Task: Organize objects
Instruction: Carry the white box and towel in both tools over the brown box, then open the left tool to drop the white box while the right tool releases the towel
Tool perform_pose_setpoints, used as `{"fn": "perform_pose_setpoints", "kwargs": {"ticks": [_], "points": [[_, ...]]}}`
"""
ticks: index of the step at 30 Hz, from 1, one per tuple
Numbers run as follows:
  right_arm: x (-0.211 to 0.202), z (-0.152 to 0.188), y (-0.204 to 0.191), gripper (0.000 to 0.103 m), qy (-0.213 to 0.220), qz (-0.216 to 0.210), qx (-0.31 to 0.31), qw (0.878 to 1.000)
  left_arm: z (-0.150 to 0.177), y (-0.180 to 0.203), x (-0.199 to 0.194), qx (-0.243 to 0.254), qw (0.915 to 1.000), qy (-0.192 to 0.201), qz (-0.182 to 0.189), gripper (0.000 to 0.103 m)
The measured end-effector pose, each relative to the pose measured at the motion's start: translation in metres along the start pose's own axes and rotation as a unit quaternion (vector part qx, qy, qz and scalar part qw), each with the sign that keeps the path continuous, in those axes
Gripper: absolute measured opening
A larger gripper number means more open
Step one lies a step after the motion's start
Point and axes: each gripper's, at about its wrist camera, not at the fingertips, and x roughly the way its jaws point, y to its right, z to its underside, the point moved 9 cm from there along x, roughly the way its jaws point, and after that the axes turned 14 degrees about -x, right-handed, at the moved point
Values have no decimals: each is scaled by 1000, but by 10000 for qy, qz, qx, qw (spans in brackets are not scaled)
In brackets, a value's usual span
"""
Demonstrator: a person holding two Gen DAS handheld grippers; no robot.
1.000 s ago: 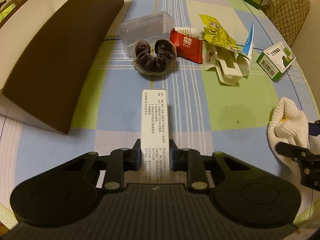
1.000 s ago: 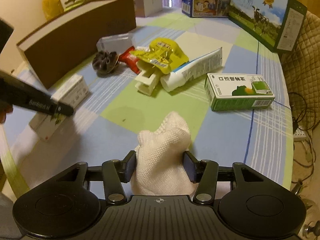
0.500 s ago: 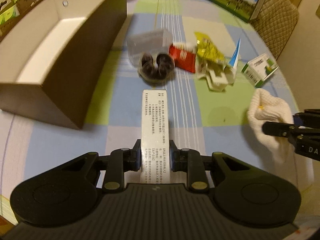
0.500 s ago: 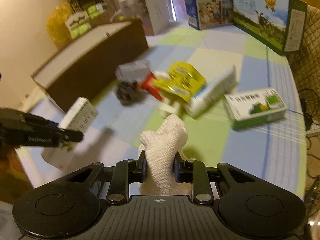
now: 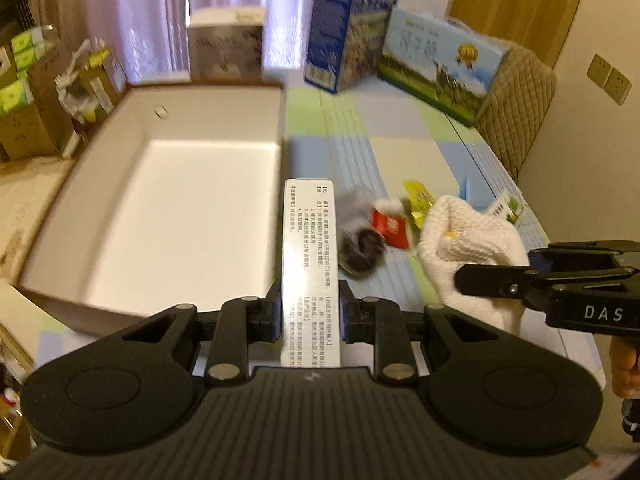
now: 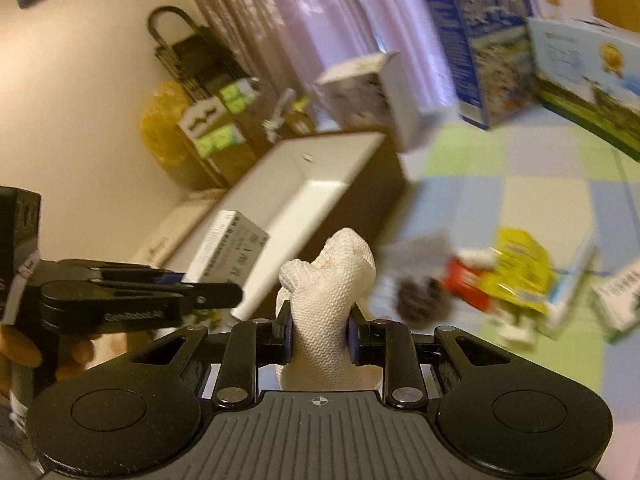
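A long white carton (image 5: pixel 311 268) printed with small text is clamped between the pads of the left gripper (image 5: pixel 310 312) and is held clear of the table, its far end level with the right-hand wall of the open box (image 5: pixel 282 128). That box, brown outside and white inside, is seen with nothing visible on its floor; its near rim lies just left of the gripper. In the right wrist view the same carton (image 6: pixel 230 256) is seen hanging beside the box's long side wall.

A white knitted cloth (image 6: pixel 330 300) is pinched in the closed right gripper (image 6: pixel 320 330), bunched upward between the pads. It is also carried above the table, just right of the carton in the left wrist view.

On the checked tablecloth (image 5: pixel 400 152), right of the box, a blurred heap is noted: a dark scrunchie (image 5: pixel 362 252), a red packet (image 5: pixel 390 226), a yellow pouch (image 6: pixel 520 276), a white tube (image 6: pixel 572 280) and a green-and-white carton (image 6: pixel 620 300) nearest the table's right edge. Bare cloth lies between this heap and the tall printed cartons (image 5: pixel 440 64) at the far edge. A bare strip separates heap and box wall.
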Motion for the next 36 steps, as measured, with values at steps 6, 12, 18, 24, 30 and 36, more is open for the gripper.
{"fn": "perform_pose_setpoints", "kwargs": {"ticks": [6, 12, 18, 24, 30, 36], "points": [[48, -36, -44, 22, 131, -262, -96, 9995, -34, -53, -14, -62, 9995, 264, -157, 21], [98, -55, -63, 22, 27, -122, -273, 9995, -61, -106, -6, -172, 9987, 316, -364, 21], [140, -60, -63, 22, -203, 88, -348, 9992, -77, -144, 19, -156, 9983, 158, -539, 21], [171, -54, -56, 22, -547, 259, -319, 9977, -80, -168, 52, -154, 9979, -129, -616, 21], [191, -44, -48, 22, -830, 400, -270, 9954, -70, -179, 82, -83, 9966, -524, -624, 21], [201, -38, -42, 22, -997, 543, -232, 9933, -60, -184, 101, -53, 9949, -812, -600, 21]]}}
